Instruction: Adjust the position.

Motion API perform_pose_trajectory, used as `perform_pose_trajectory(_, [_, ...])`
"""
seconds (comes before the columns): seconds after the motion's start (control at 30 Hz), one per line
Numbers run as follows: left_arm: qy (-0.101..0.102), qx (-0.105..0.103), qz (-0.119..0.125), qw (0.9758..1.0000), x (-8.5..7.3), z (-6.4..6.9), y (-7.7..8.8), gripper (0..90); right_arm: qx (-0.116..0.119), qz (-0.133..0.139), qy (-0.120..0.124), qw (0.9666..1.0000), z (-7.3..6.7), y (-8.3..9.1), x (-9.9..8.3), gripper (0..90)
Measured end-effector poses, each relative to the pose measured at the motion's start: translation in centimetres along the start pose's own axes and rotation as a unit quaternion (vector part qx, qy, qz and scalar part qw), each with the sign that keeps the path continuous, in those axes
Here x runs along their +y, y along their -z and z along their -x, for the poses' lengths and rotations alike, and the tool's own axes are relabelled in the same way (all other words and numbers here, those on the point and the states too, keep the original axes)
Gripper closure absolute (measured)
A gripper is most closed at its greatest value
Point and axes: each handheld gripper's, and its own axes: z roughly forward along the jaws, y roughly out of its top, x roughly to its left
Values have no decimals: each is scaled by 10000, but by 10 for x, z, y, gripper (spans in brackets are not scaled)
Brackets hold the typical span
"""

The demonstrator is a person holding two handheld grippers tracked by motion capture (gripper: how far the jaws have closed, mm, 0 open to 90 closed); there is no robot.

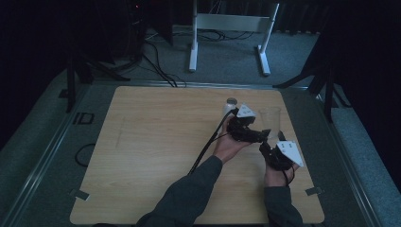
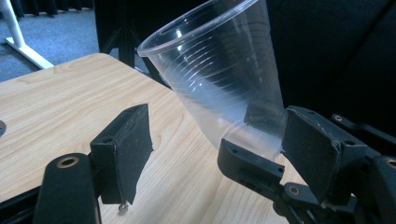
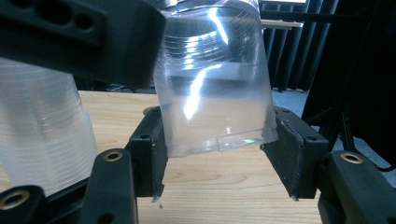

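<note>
right gripper view: the right gripper point(image 3: 219, 154) clamps the base of a clear ribbed plastic cup point(image 3: 215, 88), upright above the wooden worktop point(image 3: 219, 186); beside it, the left gripper point(image 2: 205, 154) stands apart, empty, cup at its right.

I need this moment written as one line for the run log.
right gripper: shut on clear cup base | left gripper: open, beside clear cup | cup stack: beside left gripper

White metal frame point(image 1: 230, 28) on grey carpet point(image 1: 222, 61) beyond wooden table point(image 1: 156, 142); black cables point(image 1: 156, 61) nearby.
</note>
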Motion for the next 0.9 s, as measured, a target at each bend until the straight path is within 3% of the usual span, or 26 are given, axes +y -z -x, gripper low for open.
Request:
perform_pose_trajectory(0.43, [174,-153,79,9997,2,5,-6,207,35,56,26,10000,-4,5,-1,427])
perform_pose_trajectory(0.73, [473,-245,245,9983,5,5,-11,204,49,124,22,9999,-6,10,-1,427])
perform_pose_trajectory(0.9, [756,-309,367,9960,7,3,-12,204,70,133,17,9999,-7,10,-2,427])
